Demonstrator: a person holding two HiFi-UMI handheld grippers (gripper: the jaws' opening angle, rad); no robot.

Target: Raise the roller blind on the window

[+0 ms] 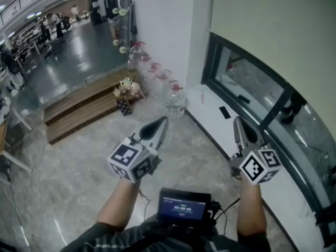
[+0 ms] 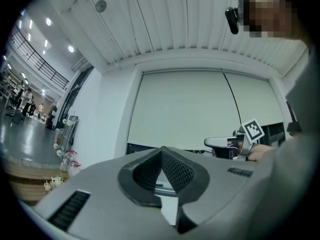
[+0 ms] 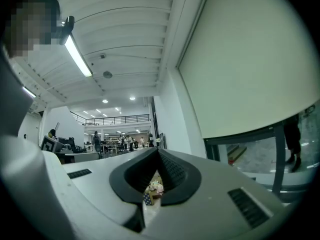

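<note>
The pale roller blind (image 1: 273,25) hangs over the upper part of the dark-framed window (image 1: 262,88) at the right; its lower edge stands above the bare glass. My left gripper (image 1: 161,121) is held up over the floor, well left of the window, jaws shut and empty. My right gripper (image 1: 238,121) hovers over the white sill (image 1: 210,106), also shut on nothing. In the left gripper view the blind (image 2: 190,109) fills the middle, a thin dark line runs down it, and the right gripper (image 2: 220,143) shows beside it. The right gripper view has the blind (image 3: 250,59) at the right.
A water jug (image 1: 176,101) stands on the floor by the white wall. Wooden steps (image 1: 84,106) with small items lie at the left. A small black object (image 1: 224,112) rests on the sill. A screen device (image 1: 184,206) sits at the person's chest.
</note>
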